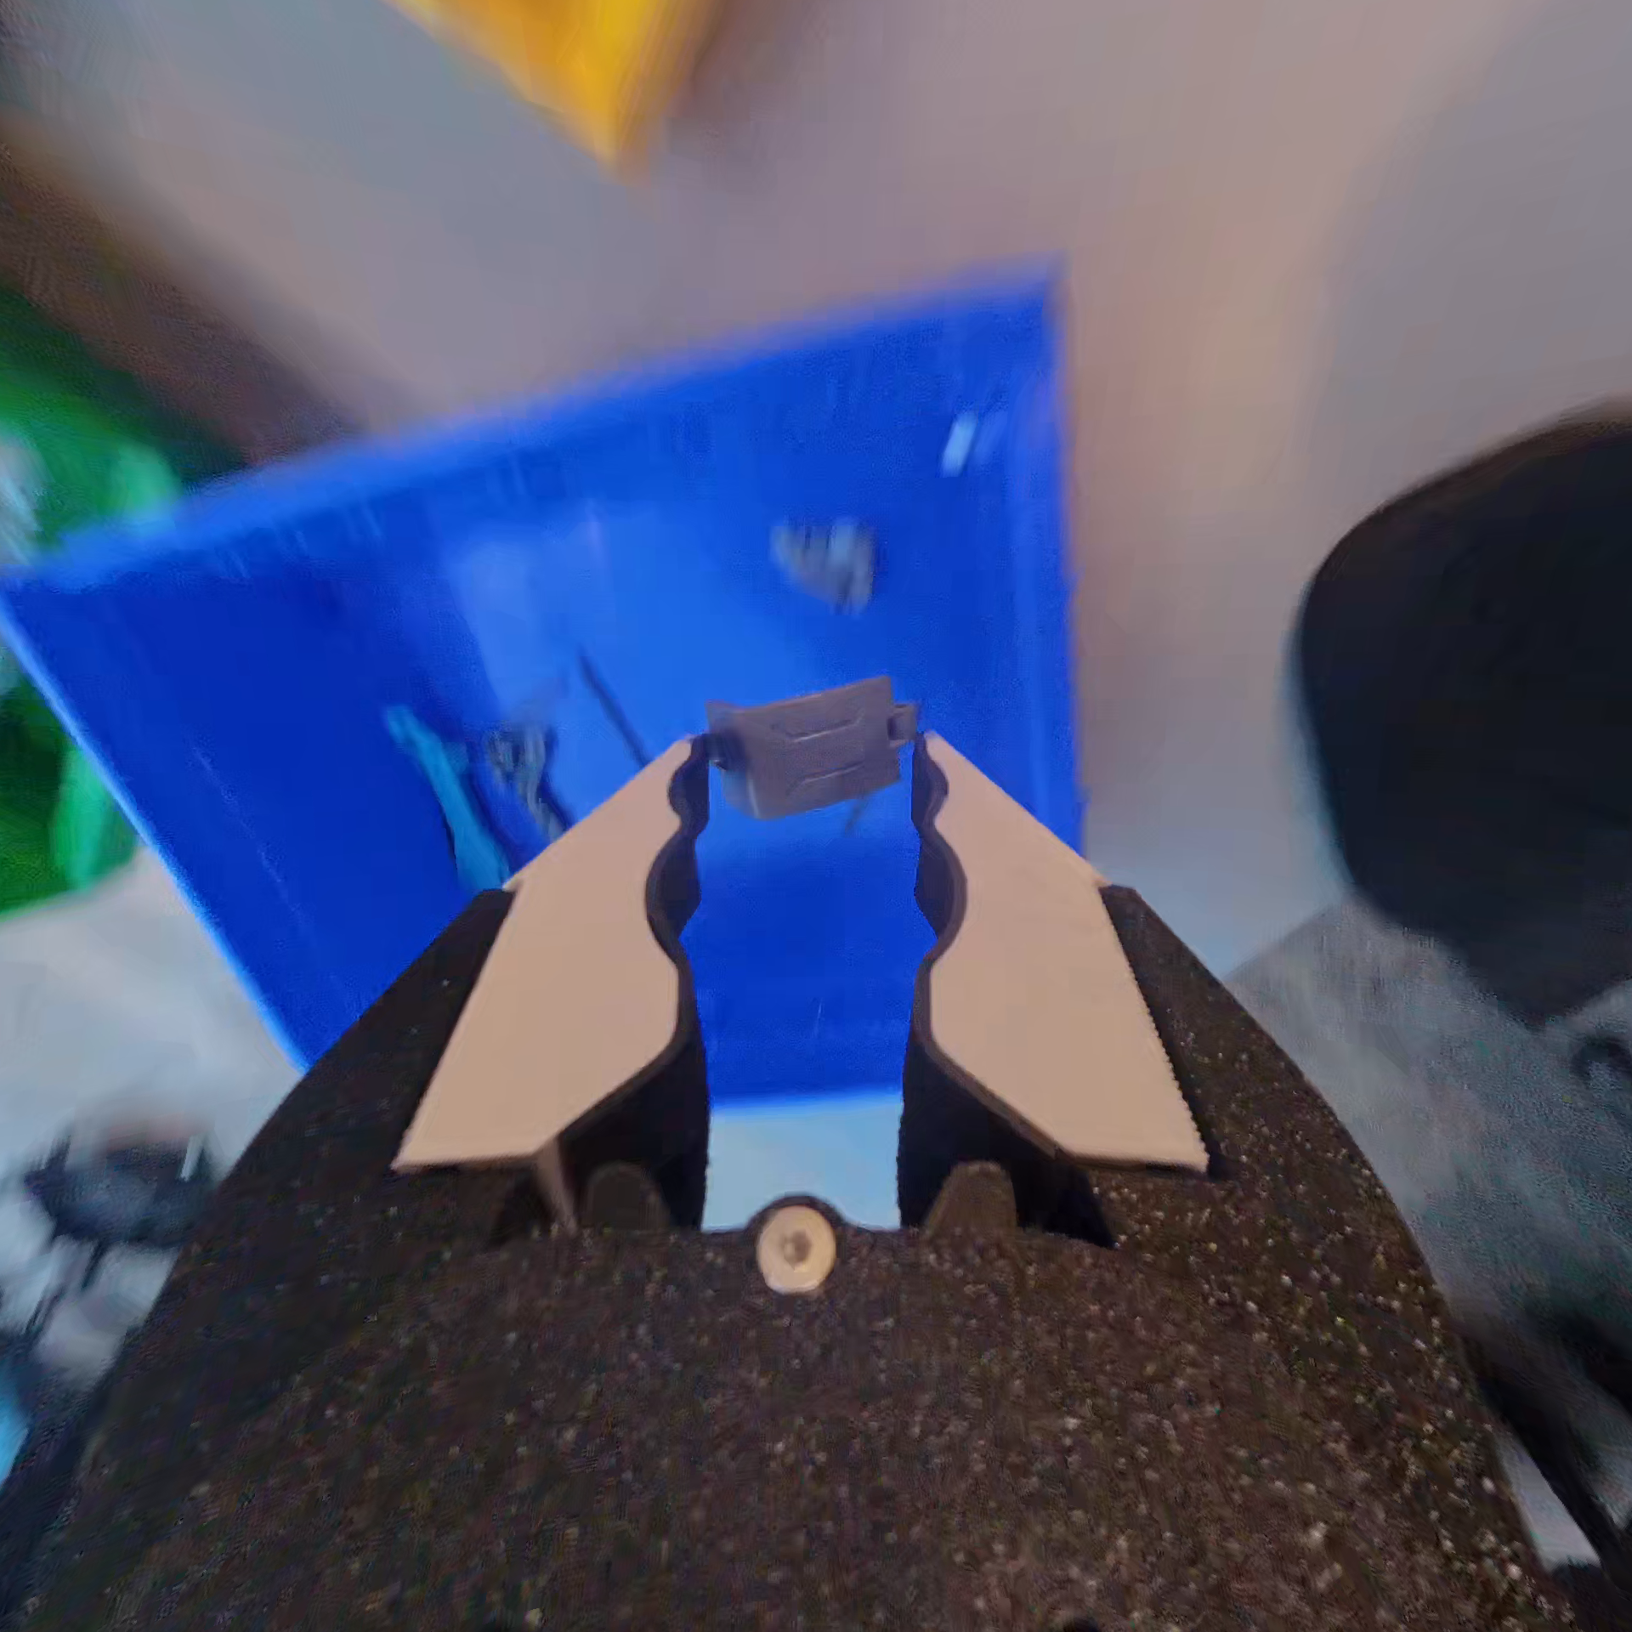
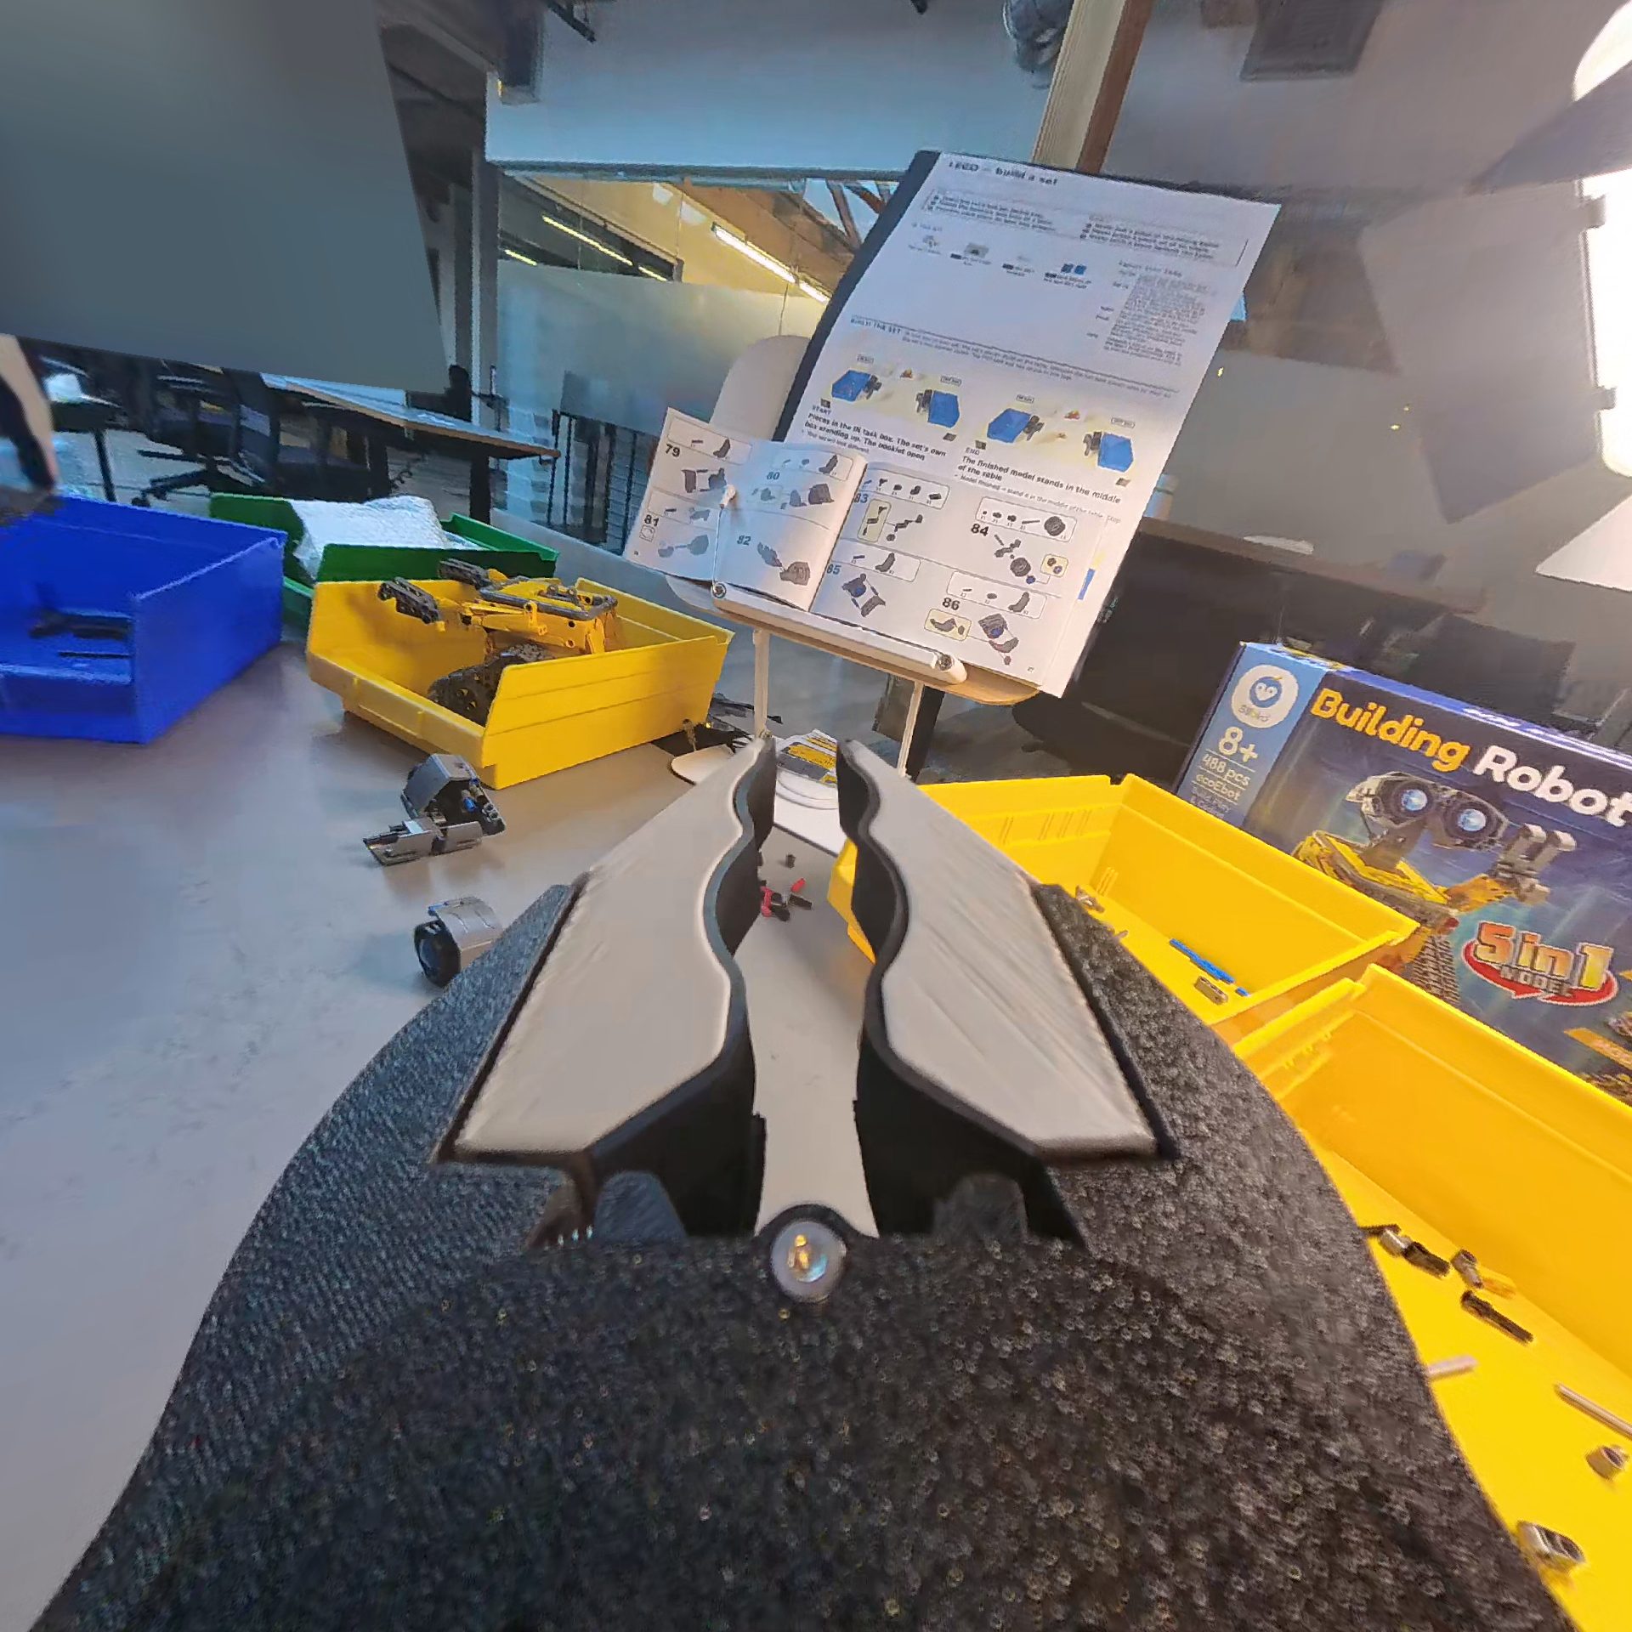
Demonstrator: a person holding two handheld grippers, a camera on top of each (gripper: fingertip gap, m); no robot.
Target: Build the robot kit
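Observation:
My left gripper (image 1: 808,761) is shut on a small grey panel piece (image 1: 812,746), pinched at both ends between the fingertips. It holds the piece above a blue bin (image 1: 353,706) with a few small dark and blue parts inside. The scene behind the piece is blurred by motion. My right gripper (image 2: 806,761) is empty, its jaws a narrow gap apart, above the grey table. Small red and black pins (image 2: 782,901) lie on the table below its fingers. A grey sub-assembly (image 2: 442,808) and a small round grey piece (image 2: 459,936) lie to its left.
A yellow bin (image 2: 600,706) holds a yellow tracked model (image 2: 521,618). Beside it stand the blue bin (image 2: 203,618) and a green bin (image 2: 380,561). An open booklet (image 2: 795,530) and a printed sheet (image 2: 1060,353) stand behind on a stand. Yellow bins (image 2: 1148,883) and a toy box (image 2: 1457,839) are at the right. The tips of one gripper are about 60 cm away from the tips of the other.

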